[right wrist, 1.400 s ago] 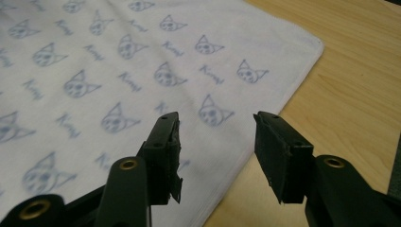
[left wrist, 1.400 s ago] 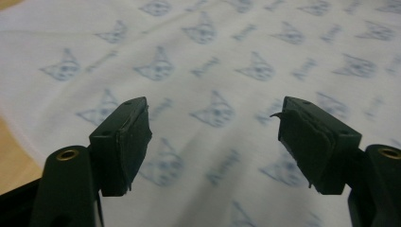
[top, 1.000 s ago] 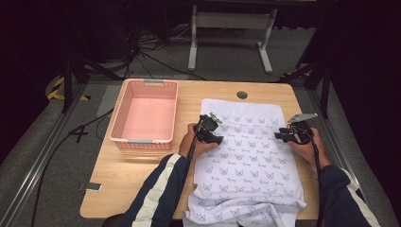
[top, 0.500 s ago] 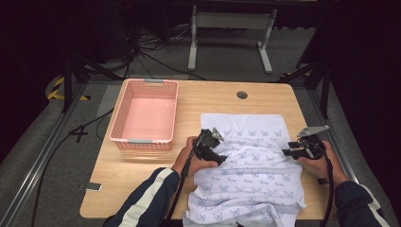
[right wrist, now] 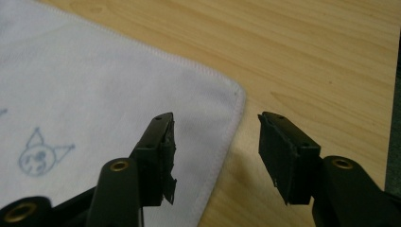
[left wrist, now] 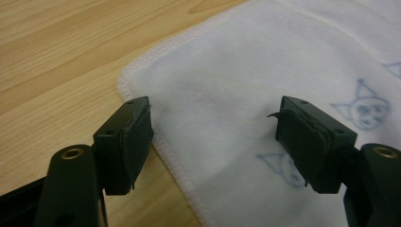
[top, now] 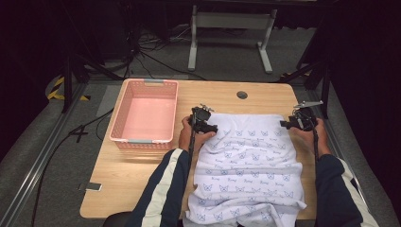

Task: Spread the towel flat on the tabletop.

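Note:
A white towel [top: 250, 161] printed with small blue cat faces lies flat on the wooden table [top: 137, 175], its near end hanging over the front edge. My left gripper [top: 207, 126] is at the towel's far left corner and my right gripper [top: 289, 124] at its far right corner. In the left gripper view the left gripper [left wrist: 215, 118] is open above the towel [left wrist: 246, 71] corner, pads clear of the cloth. In the right gripper view the right gripper [right wrist: 215, 125] is open over the other towel [right wrist: 94, 85] corner. Both sets of jaws have just been opening, with nothing pinched between them.
An empty pink plastic basket [top: 142, 140] stands on the table's left half, beside my left hand. A round cable hole [top: 242, 94] sits near the far edge. A small flat device [top: 90, 187] lies at the near left corner. Black stands and cables fill the floor beyond.
The towel's far edge has slid toward the person. Both hands pulled back, then moved forward again to the far corners, and their jaws have spread off the cloth.

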### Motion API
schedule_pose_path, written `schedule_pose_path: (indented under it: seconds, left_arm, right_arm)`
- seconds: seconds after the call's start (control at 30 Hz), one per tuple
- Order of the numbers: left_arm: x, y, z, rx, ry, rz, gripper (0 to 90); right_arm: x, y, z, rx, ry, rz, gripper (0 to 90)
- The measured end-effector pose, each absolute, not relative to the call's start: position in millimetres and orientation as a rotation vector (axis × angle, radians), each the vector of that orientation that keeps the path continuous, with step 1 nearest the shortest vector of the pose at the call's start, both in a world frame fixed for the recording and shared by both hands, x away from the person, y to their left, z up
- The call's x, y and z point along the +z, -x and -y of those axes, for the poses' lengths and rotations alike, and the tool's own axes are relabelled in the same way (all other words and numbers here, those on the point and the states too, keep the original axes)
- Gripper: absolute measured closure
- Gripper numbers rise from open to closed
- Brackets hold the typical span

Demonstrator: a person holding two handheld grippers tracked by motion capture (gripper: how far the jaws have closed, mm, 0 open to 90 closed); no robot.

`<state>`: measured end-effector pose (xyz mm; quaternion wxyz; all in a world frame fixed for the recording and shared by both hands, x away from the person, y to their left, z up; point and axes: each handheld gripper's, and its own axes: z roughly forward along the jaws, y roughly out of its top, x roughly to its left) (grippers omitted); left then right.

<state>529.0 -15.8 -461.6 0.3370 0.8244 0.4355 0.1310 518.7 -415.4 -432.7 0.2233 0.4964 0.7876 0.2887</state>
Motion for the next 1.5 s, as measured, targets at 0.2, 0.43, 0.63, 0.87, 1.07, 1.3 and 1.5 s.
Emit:
schedule_pose_path:
  seconds: [0.2, 0.43, 0.63, 0.87, 1.07, 1.3, 1.5]
  left_arm:
    - [-464, -536, 12, 0.351, -2.12, -1.136, 28.5]
    - [-466, -542, 12, 0.418, -2.108, -1.158, 26.6]
    - [-464, -549, 11, 0.408, -2.126, -1.125, 34.8]
    - [-459, -554, 6, 0.307, -2.132, -1.116, 81.9]
    - [-457, -555, 7, 0.321, -2.112, -1.12, 83.5]
    - [-437, -548, 11, 0.349, -2.066, -1.065, 83.7]
    - [-411, -514, 16, 0.36, -2.081, -0.941, 83.8]
  right_arm:
    - [-440, -533, 405, 0.753, -1.393, -2.113, 44.4]
    - [-447, -542, 404, 0.744, -1.45, -2.091, 39.8]
    - [-448, -545, 406, 0.789, -1.514, -2.09, 47.5]
    - [-445, -543, 405, 0.825, -1.466, -2.193, 73.5]
    - [-443, -542, 404, 0.847, -1.465, -2.238, 85.4]
    - [-420, -533, 404, 1.001, -1.365, -2.178, 86.2]
    - [-391, -504, 403, 1.118, -1.233, -2.224, 86.2]
